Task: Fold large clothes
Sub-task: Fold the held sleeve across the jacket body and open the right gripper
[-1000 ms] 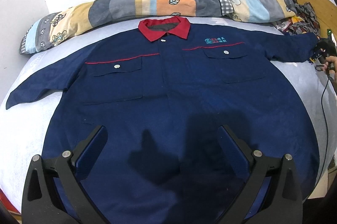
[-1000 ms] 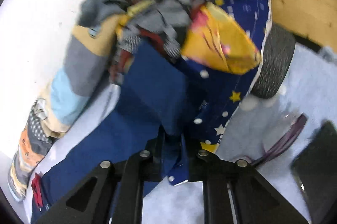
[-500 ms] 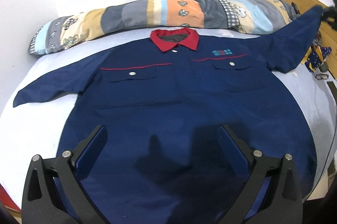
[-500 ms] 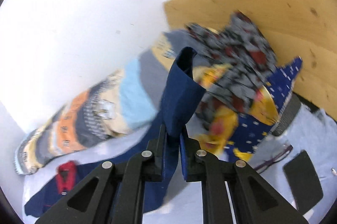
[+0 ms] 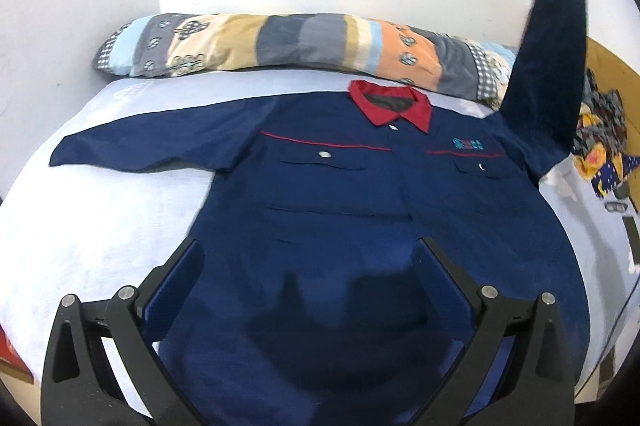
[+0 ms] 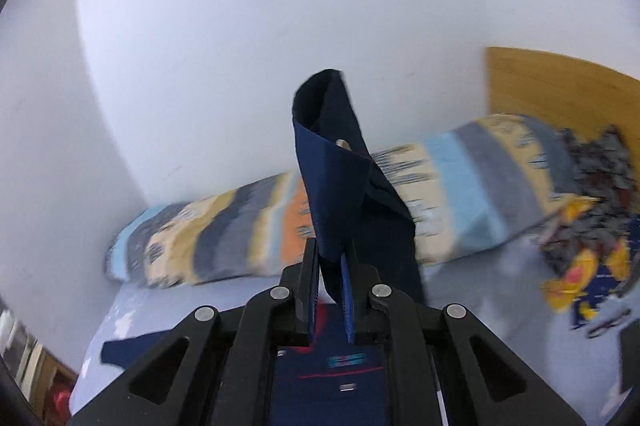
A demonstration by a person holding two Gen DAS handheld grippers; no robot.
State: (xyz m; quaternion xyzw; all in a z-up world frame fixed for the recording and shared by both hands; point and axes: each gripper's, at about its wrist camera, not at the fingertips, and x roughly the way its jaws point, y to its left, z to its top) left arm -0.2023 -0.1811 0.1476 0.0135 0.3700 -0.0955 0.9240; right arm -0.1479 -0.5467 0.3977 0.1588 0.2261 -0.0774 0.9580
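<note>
A large navy work shirt [image 5: 340,210] with a red collar [image 5: 394,104] lies face up on the bed [image 5: 96,226]. Its left sleeve [image 5: 152,142] rests flat. Its right sleeve [image 5: 552,38] is pulled up high at the upper right of the left wrist view. My right gripper [image 6: 331,258] is shut on the cuff of that sleeve [image 6: 332,186], which stands up between its fingers. My left gripper [image 5: 312,266] hovers open above the shirt's lower hem with nothing between its fingers.
A long patchwork pillow [image 5: 304,46] lies along the white wall behind the collar. A heap of patterned clothes [image 5: 600,138] sits at the right by a wooden headboard [image 6: 560,86]. Bare bed sheet shows left of the shirt.
My right gripper has lifted the right sleeve from the bed high into the air and swung it towards the shirt's middle. The left gripper has shifted sideways over the hem and stays open.
</note>
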